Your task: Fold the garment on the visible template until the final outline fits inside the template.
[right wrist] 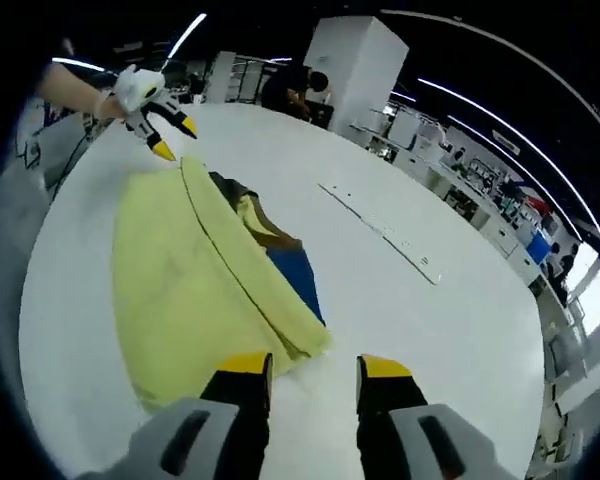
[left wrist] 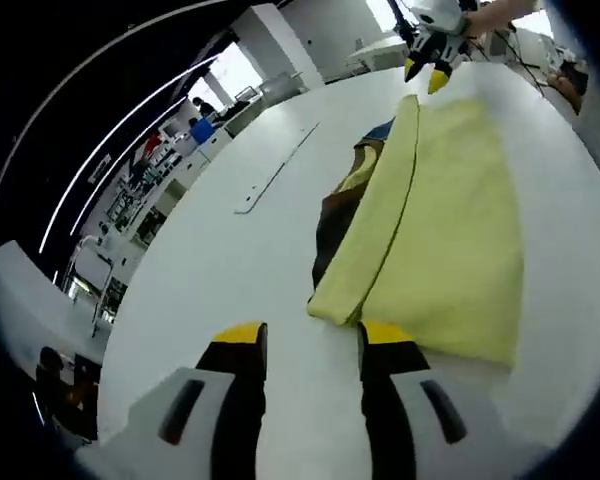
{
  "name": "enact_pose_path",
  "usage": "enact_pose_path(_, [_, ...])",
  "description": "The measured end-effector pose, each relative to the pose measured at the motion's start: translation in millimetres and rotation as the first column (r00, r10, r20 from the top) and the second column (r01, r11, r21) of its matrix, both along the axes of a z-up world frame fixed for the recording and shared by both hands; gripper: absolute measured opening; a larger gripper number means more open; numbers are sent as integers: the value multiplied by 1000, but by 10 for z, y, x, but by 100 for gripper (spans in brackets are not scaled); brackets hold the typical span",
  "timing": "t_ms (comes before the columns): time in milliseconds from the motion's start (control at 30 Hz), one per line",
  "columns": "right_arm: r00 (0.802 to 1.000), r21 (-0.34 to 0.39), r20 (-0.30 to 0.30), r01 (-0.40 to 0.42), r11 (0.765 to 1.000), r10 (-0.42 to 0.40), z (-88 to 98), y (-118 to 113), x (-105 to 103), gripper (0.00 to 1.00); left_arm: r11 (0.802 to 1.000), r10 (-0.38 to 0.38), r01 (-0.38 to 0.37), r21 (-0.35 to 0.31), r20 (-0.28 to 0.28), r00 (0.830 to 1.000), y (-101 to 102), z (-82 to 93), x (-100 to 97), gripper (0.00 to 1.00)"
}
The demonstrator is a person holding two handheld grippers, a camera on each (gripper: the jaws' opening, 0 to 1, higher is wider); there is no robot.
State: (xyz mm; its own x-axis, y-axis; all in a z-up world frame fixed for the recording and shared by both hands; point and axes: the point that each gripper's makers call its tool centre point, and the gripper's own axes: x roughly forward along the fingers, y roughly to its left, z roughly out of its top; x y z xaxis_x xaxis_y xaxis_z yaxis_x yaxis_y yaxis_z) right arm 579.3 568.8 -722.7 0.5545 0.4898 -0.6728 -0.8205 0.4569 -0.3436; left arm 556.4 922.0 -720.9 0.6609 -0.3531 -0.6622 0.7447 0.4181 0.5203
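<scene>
Garment (left wrist: 450, 220), yellow and folded, lies on our white table (left wrist: 230, 270); the right gripper view alone shows its blue panel (right wrist: 298, 280). Our left gripper (left wrist: 311, 340) and right gripper (right wrist: 312, 368) hover released at opposite ends, jaws parted, grasping nothing.

The white tabletop (left wrist: 220, 270) lies bare over most of its width, giving a hand open passage on the side of the yellow garment (left wrist: 450, 230) toward the room. A thin flat strip (left wrist: 275, 170) lies on that bare stretch, well apart from the garment. The folded garment itself, with dark and blue cloth (right wrist: 295, 270) showing beside its fold, takes up the side nearer the tabletop's edge. The left gripper (left wrist: 310, 345) stands just off one end of it, fingers apart; the right gripper (right wrist: 310, 365) likewise at the other end.
</scene>
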Motion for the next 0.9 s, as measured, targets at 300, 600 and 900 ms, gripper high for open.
enact_pose_path(300, [980, -256, 43, -176, 951, 193, -160, 35, 53, 18, 969, -161, 148, 198, 48, 986, -17, -73, 20, 27])
enact_pose_path(600, [957, -341, 86, -232, 911, 276, -229, 59, 89, 19, 907, -293, 264, 327, 41, 955, -133, -163, -32, 24])
enact_pose_path(900, [944, -363, 123, -245, 899, 307, -202, 55, 142, 18, 880, -326, 283, 382, 52, 944, -152, -133, -16, 16])
